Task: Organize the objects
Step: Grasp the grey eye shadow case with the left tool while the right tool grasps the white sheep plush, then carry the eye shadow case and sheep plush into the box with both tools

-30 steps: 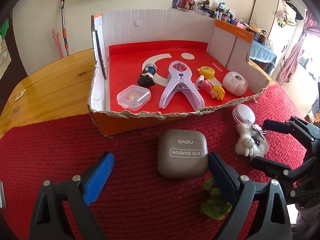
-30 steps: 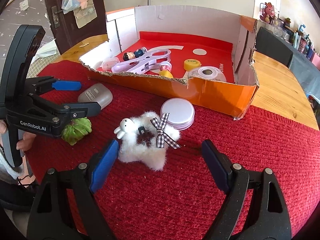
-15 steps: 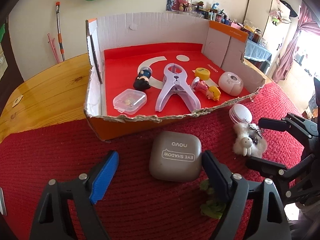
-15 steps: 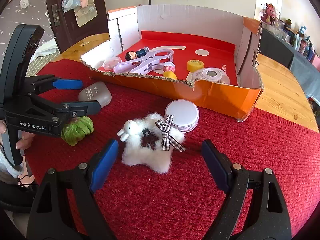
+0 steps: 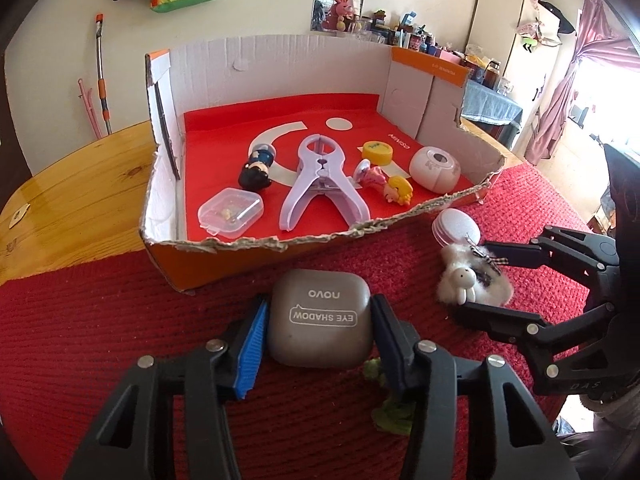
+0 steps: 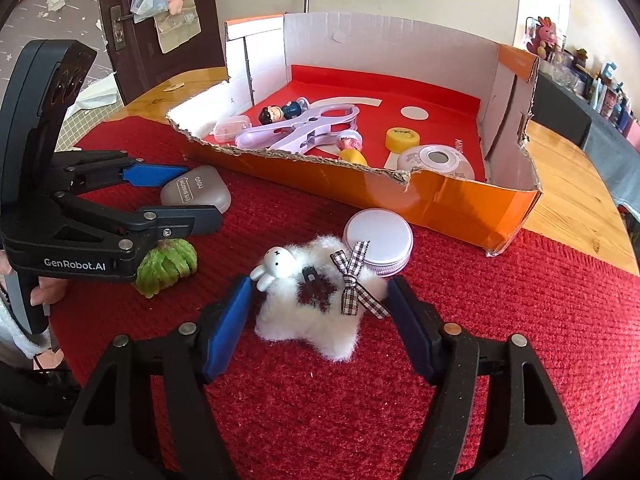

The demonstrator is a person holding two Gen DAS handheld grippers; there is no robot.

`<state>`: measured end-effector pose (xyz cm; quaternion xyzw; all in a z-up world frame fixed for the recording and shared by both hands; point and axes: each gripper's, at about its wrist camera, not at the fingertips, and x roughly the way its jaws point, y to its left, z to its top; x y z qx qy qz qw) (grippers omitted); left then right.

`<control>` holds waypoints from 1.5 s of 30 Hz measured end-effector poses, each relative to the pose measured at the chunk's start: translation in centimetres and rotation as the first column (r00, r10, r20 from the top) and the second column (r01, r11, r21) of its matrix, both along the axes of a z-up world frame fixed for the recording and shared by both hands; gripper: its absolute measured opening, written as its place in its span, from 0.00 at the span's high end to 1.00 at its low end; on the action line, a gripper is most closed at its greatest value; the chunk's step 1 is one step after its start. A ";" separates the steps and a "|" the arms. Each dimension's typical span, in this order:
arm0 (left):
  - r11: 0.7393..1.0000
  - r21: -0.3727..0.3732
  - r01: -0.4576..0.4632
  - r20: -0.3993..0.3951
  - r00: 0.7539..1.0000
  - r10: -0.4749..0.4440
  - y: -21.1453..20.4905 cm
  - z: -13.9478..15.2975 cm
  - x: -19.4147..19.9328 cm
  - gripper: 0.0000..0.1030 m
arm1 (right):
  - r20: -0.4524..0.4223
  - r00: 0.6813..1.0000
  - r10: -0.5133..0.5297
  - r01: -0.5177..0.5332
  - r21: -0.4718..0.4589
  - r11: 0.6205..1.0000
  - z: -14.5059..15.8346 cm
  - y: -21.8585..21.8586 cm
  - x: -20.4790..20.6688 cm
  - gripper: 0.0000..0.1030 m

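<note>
A red mat (image 6: 520, 320) covers the near part of a wooden table (image 5: 80, 184), with a torn box (image 5: 360, 228) standing at the mat's far edge.

Nearest, the left gripper (image 5: 316, 332) has its jaws closing around the grey case (image 5: 320, 320); both pads appear to lie against the case's sides, though whether they press firmly yet I cannot tell. A green scrunchie (image 6: 166, 266) lies just beside that gripper, partly under it.

The right gripper (image 6: 320, 316) is also closing, its jaws either side of the fluffy white plush (image 6: 316, 320). The pads reach the fur's edges but do not seem to bite yet. Touching the plush on its far side is a round tin (image 6: 378, 240), close to the box's front wall.

Inside the box lie a clear case (image 5: 231, 212), a purple clip (image 5: 320, 180), a small figure (image 5: 258, 166), a yellow cap (image 5: 378, 152) and a round white holder (image 5: 436, 168).

The step in hand looks like a double pick-up. Next, each grip must firm up, then lift clear of the ragged front wall and go to bare red floor; the right one should leave the tin behind.
</note>
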<state>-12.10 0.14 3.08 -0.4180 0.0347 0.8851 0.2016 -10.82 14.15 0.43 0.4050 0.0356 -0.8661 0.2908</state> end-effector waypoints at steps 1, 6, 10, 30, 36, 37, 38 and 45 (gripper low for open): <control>1.000 0.000 0.001 -0.003 1.000 -0.001 0.0 0.0 0.0 0.49 | 0.002 1.000 0.005 -0.005 -0.006 1.000 0.0 0.0 0.0 0.45; 1.000 0.020 -0.001 -0.001 1.000 0.001 -0.1 0.4 0.3 0.50 | 0.001 1.000 0.019 -0.019 -0.026 0.999 0.1 0.2 0.3 0.47; 0.999 0.034 0.002 -0.023 1.000 -0.001 -0.3 1.5 0.9 0.50 | 0.007 1.000 0.016 -0.016 -0.060 0.998 0.7 0.8 0.4 0.48; 0.999 0.052 0.015 -0.116 0.993 -0.009 -0.1 5.2 2.5 0.50 | -0.069 0.997 0.020 -0.026 -0.092 0.995 4.2 1.8 1.5 0.48; 0.998 0.064 0.012 -0.122 0.993 -0.004 -0.1 6.0 2.2 0.50 | -0.075 0.997 0.016 -0.024 -0.100 0.995 4.8 2.0 1.3 0.48; 0.998 0.067 0.010 -0.123 0.992 -0.001 0.0 6.2 1.9 0.50 | -0.078 0.997 0.014 -0.022 -0.101 0.995 5.0 2.0 1.2 0.48; 0.997 0.070 0.009 -0.123 0.992 -0.001 0.0 6.4 1.7 0.50 | -0.081 0.997 0.012 -0.021 -0.103 0.994 5.3 2.1 1.1 0.48; 0.997 0.077 0.008 -0.111 0.994 0.001 1.0 8.1 -1.9 0.50 | -0.113 0.994 -0.010 0.001 -0.079 0.997 7.2 2.0 -1.4 0.48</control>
